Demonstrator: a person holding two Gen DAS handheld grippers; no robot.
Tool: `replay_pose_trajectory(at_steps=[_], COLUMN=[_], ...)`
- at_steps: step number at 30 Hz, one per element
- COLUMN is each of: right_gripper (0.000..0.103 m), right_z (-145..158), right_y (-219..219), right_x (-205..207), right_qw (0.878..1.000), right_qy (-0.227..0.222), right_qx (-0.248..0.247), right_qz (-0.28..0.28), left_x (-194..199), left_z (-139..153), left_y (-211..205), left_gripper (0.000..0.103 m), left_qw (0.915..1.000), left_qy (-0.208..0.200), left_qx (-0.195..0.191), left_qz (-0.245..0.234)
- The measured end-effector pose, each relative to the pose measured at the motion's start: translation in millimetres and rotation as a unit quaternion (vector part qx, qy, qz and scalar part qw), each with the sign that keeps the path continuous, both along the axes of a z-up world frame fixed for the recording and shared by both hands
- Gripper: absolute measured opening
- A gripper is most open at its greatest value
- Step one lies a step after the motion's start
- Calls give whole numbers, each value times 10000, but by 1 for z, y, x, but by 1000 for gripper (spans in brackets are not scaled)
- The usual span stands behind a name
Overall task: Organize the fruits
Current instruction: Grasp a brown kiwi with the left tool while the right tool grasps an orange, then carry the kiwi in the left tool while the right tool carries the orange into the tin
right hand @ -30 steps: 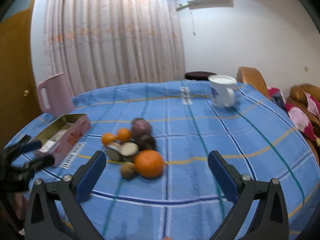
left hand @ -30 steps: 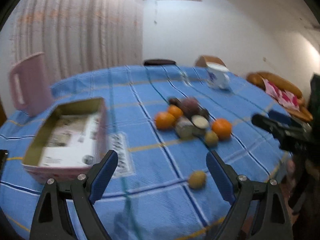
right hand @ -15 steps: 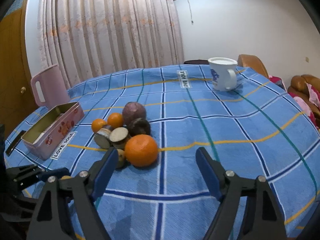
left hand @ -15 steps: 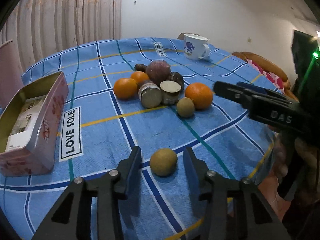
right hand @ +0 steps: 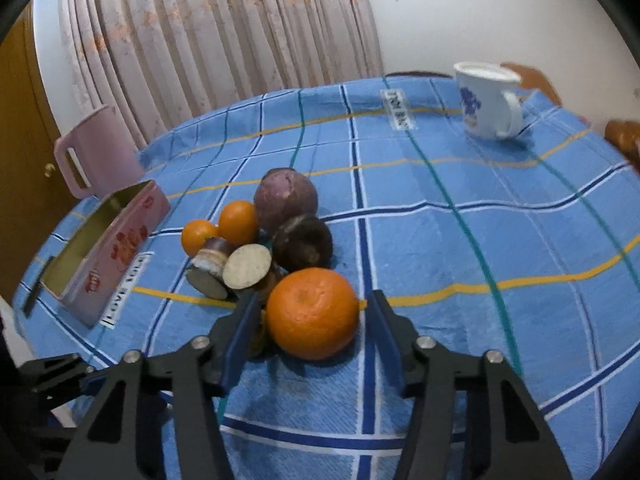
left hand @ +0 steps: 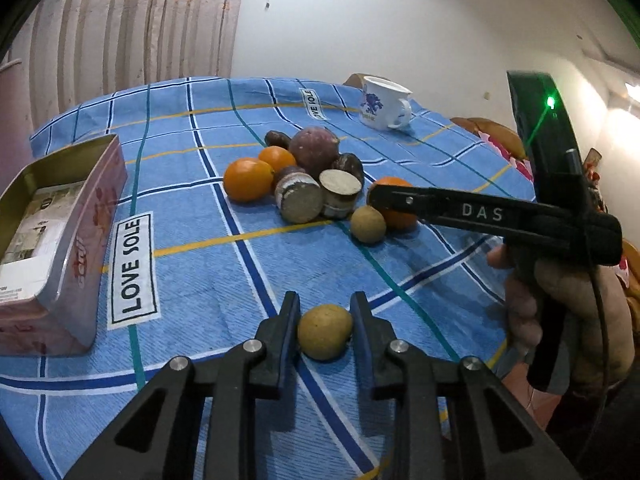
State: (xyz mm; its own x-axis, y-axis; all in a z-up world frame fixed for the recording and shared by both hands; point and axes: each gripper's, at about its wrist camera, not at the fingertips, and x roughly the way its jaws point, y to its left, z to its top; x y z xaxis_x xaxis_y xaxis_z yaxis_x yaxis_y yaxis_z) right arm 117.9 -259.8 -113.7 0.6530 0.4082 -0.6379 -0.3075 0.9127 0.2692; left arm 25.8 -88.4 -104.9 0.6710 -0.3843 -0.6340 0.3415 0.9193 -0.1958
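Observation:
A small yellow-brown fruit (left hand: 325, 332) lies on the blue checked tablecloth (left hand: 192, 280), and my left gripper (left hand: 325, 312) is shut on it, both fingers against its sides. A pile of fruit sits mid-table: two small oranges (left hand: 248, 179), a purple round fruit (left hand: 314, 152), dark fruits and cut pieces (left hand: 302, 202). My right gripper (right hand: 312, 312) is open around a large orange (right hand: 312, 312) at the near edge of the pile, with small gaps on both sides. The right gripper also shows in the left wrist view (left hand: 460, 210).
An open pink tin box (left hand: 52, 236) stands at the left. A white mug (right hand: 486, 100) stands at the far right of the table, a pink pitcher (right hand: 98, 148) at the far left. Another yellow-brown fruit (left hand: 368, 224) lies beside the large orange.
My left gripper moved forward and closed onto the small yellow-brown fruit. My right gripper moved in toward the pile and narrowed around the large orange.

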Motion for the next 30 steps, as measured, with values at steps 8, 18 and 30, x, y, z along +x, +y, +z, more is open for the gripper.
replay_pose_trajectory(at_steps=[8, 18, 30], right_gripper=[49, 49, 49], right_z=[5, 20, 37], right_y=[-3, 10, 43], right_x=[-7, -18, -24], right_qw=[9995, 9980, 9937], right_qy=[-238, -613, -988], right_qx=[183, -8, -27], right_qz=[9, 122, 523], left_x=[-1, 3, 5], left_z=[11, 27, 45], left_y=[15, 34, 61], left_gripper=[28, 28, 28], left_qw=[9996, 9968, 9907], left_qy=[-202, -577, -919], left_qx=[-39, 49, 181], left_qz=[213, 548, 989])
